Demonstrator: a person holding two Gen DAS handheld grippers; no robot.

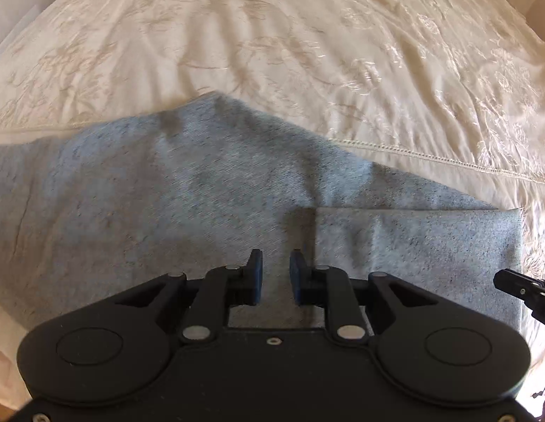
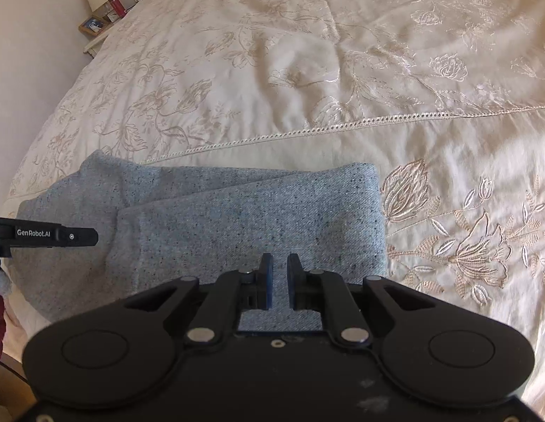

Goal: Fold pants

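Both the left gripper (image 1: 276,263) and right gripper (image 2: 279,267) hover released above half-folded grey pants (image 2: 237,218); next fold likely needs the 9 o'clock end gripped.

Your left gripper (image 1: 276,274) is showing matte black all over, with two round housings bulging at its near corners and angled link arms reaching to the fingers. Silver pivot pins are catching the light, and a small screw is sitting at centre. Blue pads (image 1: 296,276) are lining the inner finger faces. Your right gripper (image 2: 279,276) is looking the same, with pale scuffs near its base. From the right wrist view, white "GenRobot.AI" lettering is showing on the left gripper's side.
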